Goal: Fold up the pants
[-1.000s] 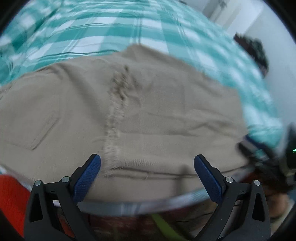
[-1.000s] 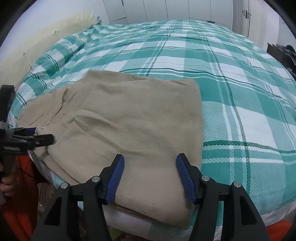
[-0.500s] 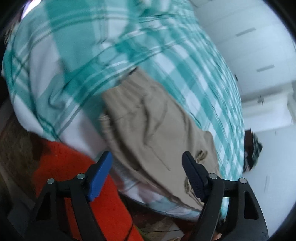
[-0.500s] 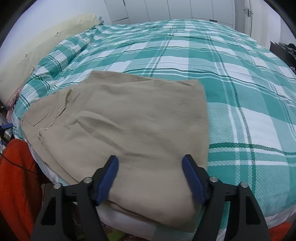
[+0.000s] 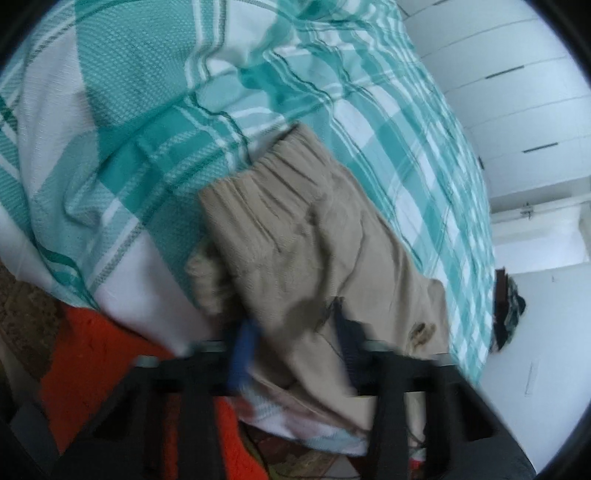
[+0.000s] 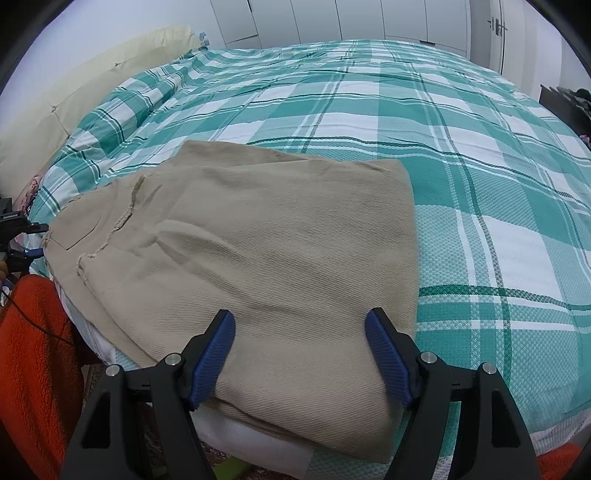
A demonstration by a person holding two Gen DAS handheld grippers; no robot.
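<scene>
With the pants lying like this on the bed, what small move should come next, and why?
Probably close the left gripper on the waistband end of the pants. Its jaws stand open around that edge, which hangs off the bed. The right gripper is open over the folded end, holding nothing.

A bed point(image 6: 480, 177) with a green-and-white checked cover fills the room; white cupboards point(image 6: 369, 18) at twelve o'clock (pale headboard point(image 6: 74, 99) at ten).
</scene>
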